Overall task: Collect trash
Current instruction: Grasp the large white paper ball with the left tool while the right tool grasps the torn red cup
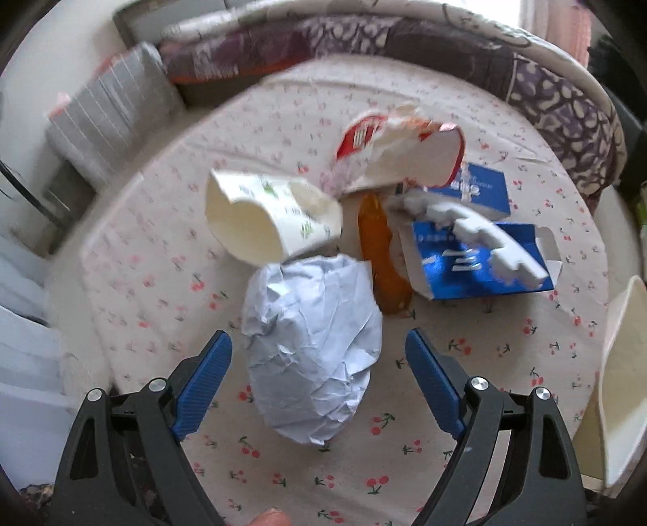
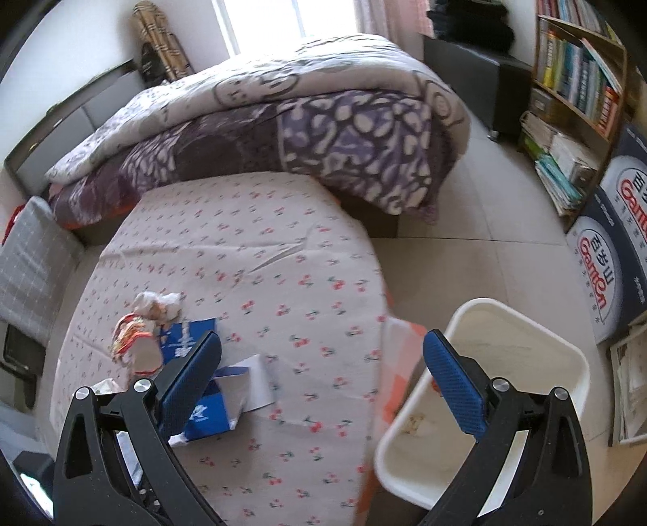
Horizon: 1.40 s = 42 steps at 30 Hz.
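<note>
The paper wad (image 1: 311,348) lies lengthwise between the left gripper's (image 1: 319,388) spread pads; the right gripper (image 2: 323,384) gapes empty near the bin (image 2: 521,323).

left wrist view steeply down, close over table (image 1: 170,251), right wrist view higher, both sharing bin (image 2: 521,327)

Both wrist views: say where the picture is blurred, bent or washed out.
Left wrist view: motion blur smears the paper cup, the red carton and the table edge; the crumpled paper between the open left gripper is sharper. Right wrist view: steadier; the window is washed out, and the fisheye bends the bookshelf and bin.
</note>
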Motion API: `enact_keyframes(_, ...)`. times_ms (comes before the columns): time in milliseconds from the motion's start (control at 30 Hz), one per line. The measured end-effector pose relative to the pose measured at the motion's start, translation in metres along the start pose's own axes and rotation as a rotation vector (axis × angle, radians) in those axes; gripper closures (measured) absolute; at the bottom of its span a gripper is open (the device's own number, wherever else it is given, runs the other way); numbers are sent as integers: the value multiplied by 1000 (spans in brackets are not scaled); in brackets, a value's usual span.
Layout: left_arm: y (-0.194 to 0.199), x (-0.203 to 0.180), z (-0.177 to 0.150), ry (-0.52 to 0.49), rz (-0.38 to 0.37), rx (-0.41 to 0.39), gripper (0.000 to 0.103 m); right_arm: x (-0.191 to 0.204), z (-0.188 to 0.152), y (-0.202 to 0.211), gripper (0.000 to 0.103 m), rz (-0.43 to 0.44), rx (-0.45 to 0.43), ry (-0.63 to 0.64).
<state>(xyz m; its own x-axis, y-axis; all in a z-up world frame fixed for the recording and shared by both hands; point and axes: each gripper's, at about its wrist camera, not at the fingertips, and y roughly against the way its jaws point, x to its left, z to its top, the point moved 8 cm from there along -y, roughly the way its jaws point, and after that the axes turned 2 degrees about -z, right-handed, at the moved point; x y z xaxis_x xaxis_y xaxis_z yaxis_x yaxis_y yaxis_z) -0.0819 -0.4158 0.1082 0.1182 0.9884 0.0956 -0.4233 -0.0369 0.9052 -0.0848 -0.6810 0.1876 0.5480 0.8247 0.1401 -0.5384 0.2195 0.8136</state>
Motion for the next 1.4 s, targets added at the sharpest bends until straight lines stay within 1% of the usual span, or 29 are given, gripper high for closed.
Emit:
enact_keyframes(33, -7, 3, -3, 16, -27, 32, 18, 5, -1, -1, 7, 4, 0, 6)
enact_keyframes(100, -17, 8, -9, 37, -46, 83, 18, 21, -3, -3, 7, 19, 1, 37)
enact_keyframes(167, -23, 12, -10, 58, -88, 103, 19, 36, -7, -7, 7, 38, 10, 70)
enact_keyframes(267, -22, 13, -11, 62, -153, 105, 43, 58, -12, -12, 7, 74, 25, 99)
enact_keyframes(300, -20, 13, -11, 60, -175, 107, 49, 64, -13, -13, 7, 86, 27, 105)
enact_keyframes(400, -12, 19, -10, 68, -207, 99, 57, 86, -17, -18, 7, 130, 43, 131)
enact_keyframes(533, 6, 37, 0, 85, -244, 52, 60, 113, -22, -29, 7, 184, 76, 161)
enact_keyframes(700, 41, 60, 28, 135, -310, -59, 60, 141, -26, -46, 7, 250, 126, 170)
enact_keyframes(767, 52, 69, 41, 166, -336, -95, 60, 153, -26, -50, 7, 269, 123, 192)
enact_keyframes(867, 66, 88, 52, 209, -358, -138, 60, 172, -29, -54, 7, 278, 113, 253)
enact_keyframes(967, 77, 105, 60, 249, -385, -165, 60, 185, -34, -64, 7, 279, 126, 283)
enact_keyframes(1033, 81, 115, 66, 278, -405, -176, 60, 188, -37, -71, 7, 280, 146, 276)
enact_keyframes(1133, 82, 126, 70, 314, -410, -185, 60, 190, -39, -80, 8, 289, 165, 252)
enact_keyframes(1167, 80, 129, 71, 328, -409, -181, 59, 190, -39, -82, 12, 291, 164, 248)
enact_keyframes(1200, 78, 131, 71, 334, -409, -176, 59, 192, -39, -84, 21, 293, 166, 248)
enact_keyframes(1233, 75, 131, 71, 341, -409, -167, 59, 194, -40, -87, 26, 302, 176, 249)
enact_keyframes(1300, 71, 133, 69, 346, -408, -153, 59, 196, -44, -90, 46, 322, 199, 241)
enact_keyframes(1333, 69, 133, 69, 346, -406, -149, 59, 196, -45, -92, 46, 321, 208, 235)
enact_keyframes(1400, 66, 134, 69, 345, -399, -147, 59, 197, -45, -93, 52, 316, 198, 237)
